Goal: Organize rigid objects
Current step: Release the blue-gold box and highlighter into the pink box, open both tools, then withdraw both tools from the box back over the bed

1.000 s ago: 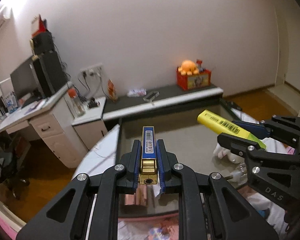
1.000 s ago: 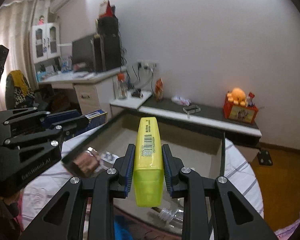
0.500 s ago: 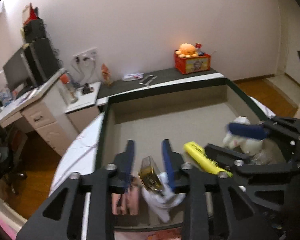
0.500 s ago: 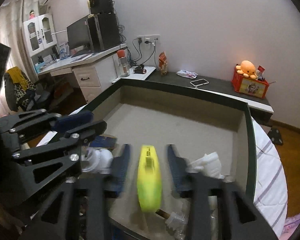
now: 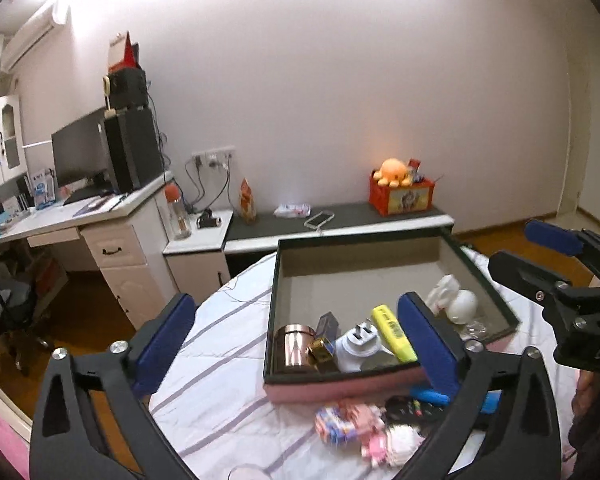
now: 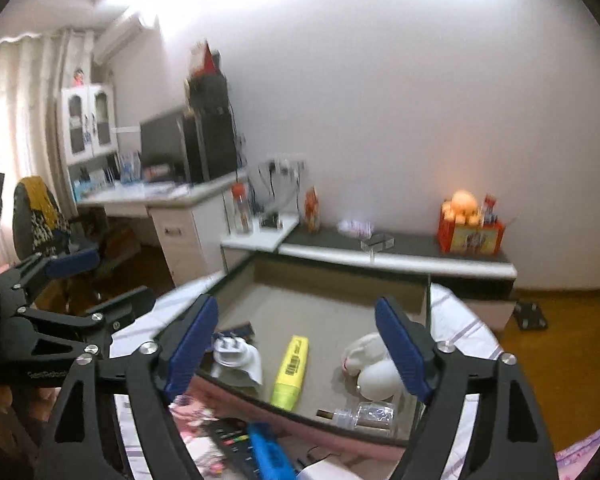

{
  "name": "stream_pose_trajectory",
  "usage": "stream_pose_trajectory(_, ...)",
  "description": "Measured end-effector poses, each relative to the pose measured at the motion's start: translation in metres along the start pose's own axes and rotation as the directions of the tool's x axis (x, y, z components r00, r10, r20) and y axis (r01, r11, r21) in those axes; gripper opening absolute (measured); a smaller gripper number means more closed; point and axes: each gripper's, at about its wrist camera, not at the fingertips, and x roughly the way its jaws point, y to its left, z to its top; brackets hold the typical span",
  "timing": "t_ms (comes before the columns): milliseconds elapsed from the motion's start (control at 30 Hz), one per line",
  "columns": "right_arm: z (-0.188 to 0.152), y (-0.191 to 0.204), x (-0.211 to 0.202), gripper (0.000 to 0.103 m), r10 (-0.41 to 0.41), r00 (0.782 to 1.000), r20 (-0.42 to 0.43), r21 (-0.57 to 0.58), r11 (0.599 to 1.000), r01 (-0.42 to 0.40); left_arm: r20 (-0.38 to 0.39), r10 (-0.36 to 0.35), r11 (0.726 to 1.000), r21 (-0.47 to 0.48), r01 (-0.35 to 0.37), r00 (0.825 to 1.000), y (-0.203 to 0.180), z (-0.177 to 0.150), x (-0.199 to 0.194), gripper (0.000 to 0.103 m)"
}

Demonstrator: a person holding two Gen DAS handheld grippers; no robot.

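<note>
The dark-rimmed box (image 5: 271, 300) with pink outer walls sits on the striped round table. On its floor lie a yellow highlighter (image 5: 392, 332), a small blue and gold box (image 5: 324, 340), a white plug adapter (image 5: 358, 346) and a copper cup (image 5: 294, 346). My left gripper (image 5: 296, 304) hovers before the box's near-left corner with its jaws opening wide and nothing held between them. My right gripper (image 6: 296, 312) hangs above the near edge, jaws also opening and gripping nothing; the highlighter (image 6: 290, 364) lies loose below it. Each gripper shows in the other's view: the right gripper (image 5: 540, 256) and the left gripper (image 6: 104, 280).
A white egg-shaped toy (image 6: 378, 376) and a small clear bottle (image 6: 360, 416) lie at the box's near right. In front of the box are a black remote (image 6: 236, 444), a blue item (image 6: 272, 456) and pink toys (image 5: 352, 428). A desk and a low shelf stand behind.
Both grippers went from shut to wide open. The blue and gold box and the highlighter dropped into the box. Both grippers have pulled back and upward from it.
</note>
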Motion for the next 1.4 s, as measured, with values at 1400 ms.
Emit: stream_pose_trajectory(1400, -0.077, 0.012, -0.097, 0.09, -0.172, 0.985, -0.007, 0.052, 0.984, 0.172, -0.056, -0.034, 0.999, -0.007, 0.033, 0.998, 0.006, -0.075, -0.088, 0.103)
